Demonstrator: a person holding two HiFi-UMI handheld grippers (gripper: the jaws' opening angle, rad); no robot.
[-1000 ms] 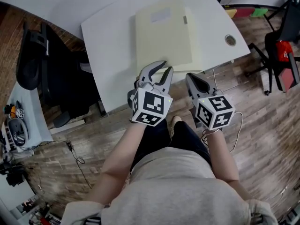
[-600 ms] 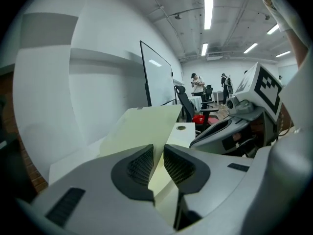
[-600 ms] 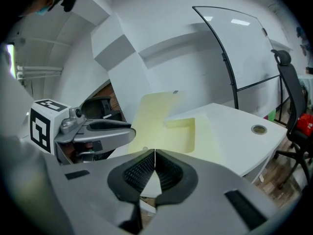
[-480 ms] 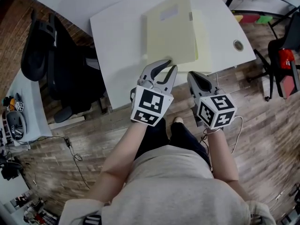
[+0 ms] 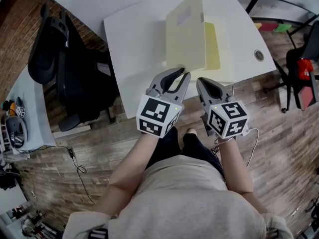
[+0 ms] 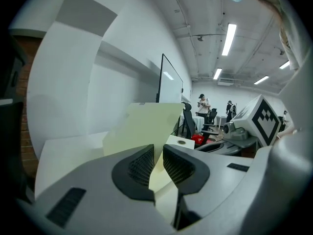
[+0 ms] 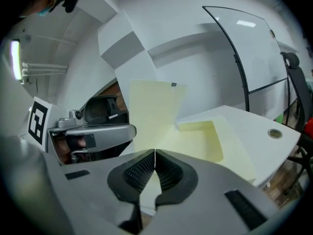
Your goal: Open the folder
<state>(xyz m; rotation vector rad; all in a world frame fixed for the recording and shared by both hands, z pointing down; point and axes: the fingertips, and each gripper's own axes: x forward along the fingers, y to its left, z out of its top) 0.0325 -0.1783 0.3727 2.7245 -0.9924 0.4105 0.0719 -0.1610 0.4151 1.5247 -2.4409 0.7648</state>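
A pale yellow folder lies on the white table (image 5: pixel 132 39). Its front cover (image 5: pixel 185 34) is lifted and stands tilted, baring the brighter yellow inside (image 5: pixel 212 40). My left gripper (image 5: pixel 180 72) has the cover's near edge (image 6: pixel 146 126) between its pads, and its jaws (image 6: pixel 157 153) are closing on it. My right gripper (image 5: pixel 203 82) sits just right of it at the table's near edge, jaws shut (image 7: pixel 155 155), tips over the folder's lower sheet (image 7: pixel 198 141). I cannot tell if it touches that sheet. The raised cover (image 7: pixel 152 109) shows ahead in the right gripper view.
A black office chair (image 5: pixel 65 68) stands left of the table. A round cable hole (image 5: pixel 258 55) sits near the table's right corner. Another chair with something red (image 5: pixel 304 66) is at the right. A side desk with small items (image 5: pixel 12 128) is far left.
The folder's cover has gone from lying flat to standing tilted open, raised by my left gripper, which has risen and rolled. Both grippers have shifted a little toward the table.
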